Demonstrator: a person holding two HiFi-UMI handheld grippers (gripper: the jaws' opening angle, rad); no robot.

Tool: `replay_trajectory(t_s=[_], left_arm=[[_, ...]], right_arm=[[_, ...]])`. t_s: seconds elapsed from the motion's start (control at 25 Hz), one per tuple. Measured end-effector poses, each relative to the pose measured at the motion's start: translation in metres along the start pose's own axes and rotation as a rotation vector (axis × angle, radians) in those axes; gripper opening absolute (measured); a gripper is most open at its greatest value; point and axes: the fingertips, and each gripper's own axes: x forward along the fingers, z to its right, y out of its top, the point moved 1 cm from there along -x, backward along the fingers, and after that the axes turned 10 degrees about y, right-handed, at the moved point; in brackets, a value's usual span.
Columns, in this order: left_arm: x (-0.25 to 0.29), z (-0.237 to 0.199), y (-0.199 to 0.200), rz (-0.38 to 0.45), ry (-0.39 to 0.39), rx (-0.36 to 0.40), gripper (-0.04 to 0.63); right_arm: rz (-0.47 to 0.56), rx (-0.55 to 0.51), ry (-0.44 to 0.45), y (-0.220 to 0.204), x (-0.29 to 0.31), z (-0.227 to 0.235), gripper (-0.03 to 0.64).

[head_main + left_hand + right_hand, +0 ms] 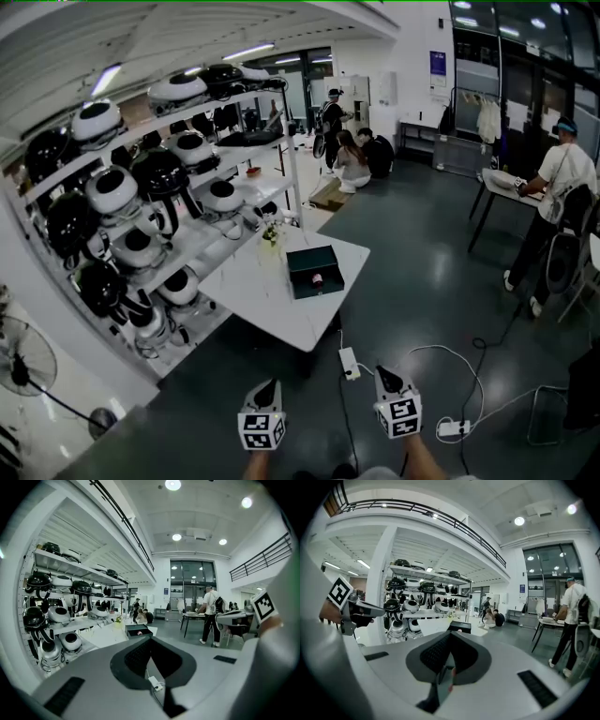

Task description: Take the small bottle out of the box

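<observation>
Floor [422, 281] with a power strip [349, 363] separates the far table [272, 309] from the left gripper [266, 386] and right gripper [384, 373] — both closed, empty. The box [309, 252] there holds the small bottle [317, 278].

A glossy dark grey floor [422, 281] fills the middle and right of the head view, with a white power strip [349, 363] and cables at lower centre. White shelving [141, 142] loaded with black-and-white helmets [112, 190] runs along the left, a white counter [253, 291] beside it. Tall dark windows [525, 56] stand upper right. Strip lights [248, 50] glow overhead.
</observation>
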Motion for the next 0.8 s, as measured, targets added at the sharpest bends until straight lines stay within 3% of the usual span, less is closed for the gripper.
replay_trajectory(t_s=[0.48, 0.8], left_arm=[[0.0, 0.031, -0.004, -0.001, 0.055, 0.002, 0.018], [0.017, 0.028, -0.012, -0.017, 0.069, -0.008, 0.018]], right_arm=[[0.003, -0.013, 0.061, -0.01, -0.003, 0.026, 0.021], [-0.001, -0.015, 0.091, -0.011, 0.023, 0.03, 0.021]])
